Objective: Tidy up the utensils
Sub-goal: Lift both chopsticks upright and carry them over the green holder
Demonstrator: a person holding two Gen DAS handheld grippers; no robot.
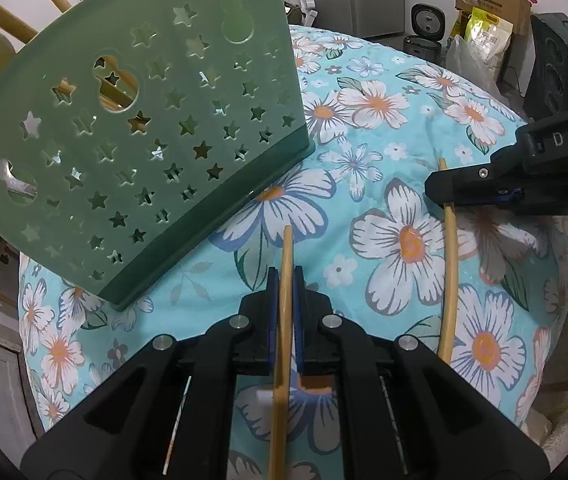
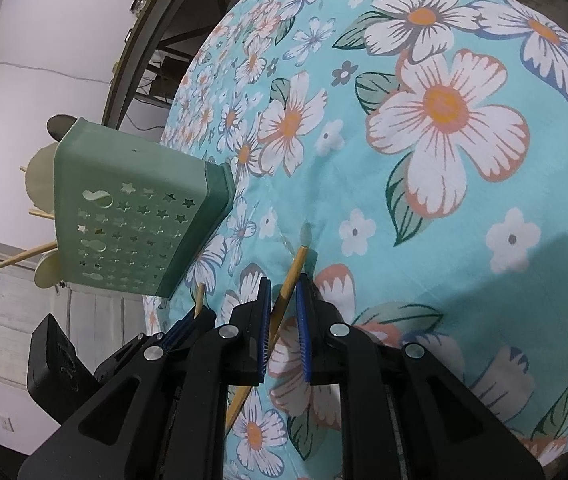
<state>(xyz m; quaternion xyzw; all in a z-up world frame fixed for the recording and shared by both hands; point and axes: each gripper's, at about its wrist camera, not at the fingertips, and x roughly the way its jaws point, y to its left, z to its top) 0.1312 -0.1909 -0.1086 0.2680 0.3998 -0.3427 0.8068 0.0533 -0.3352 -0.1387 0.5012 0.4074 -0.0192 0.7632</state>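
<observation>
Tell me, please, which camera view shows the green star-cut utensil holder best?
The left wrist view: the green utensil holder fills its upper left, close enough to see utensils through the star holes. In the right wrist view the holder is smaller and seen obliquely at the left, though wooden handles show poking out of its far end.

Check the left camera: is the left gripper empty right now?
No, the left gripper is shut on a chopstick that runs between its fingers.
</observation>
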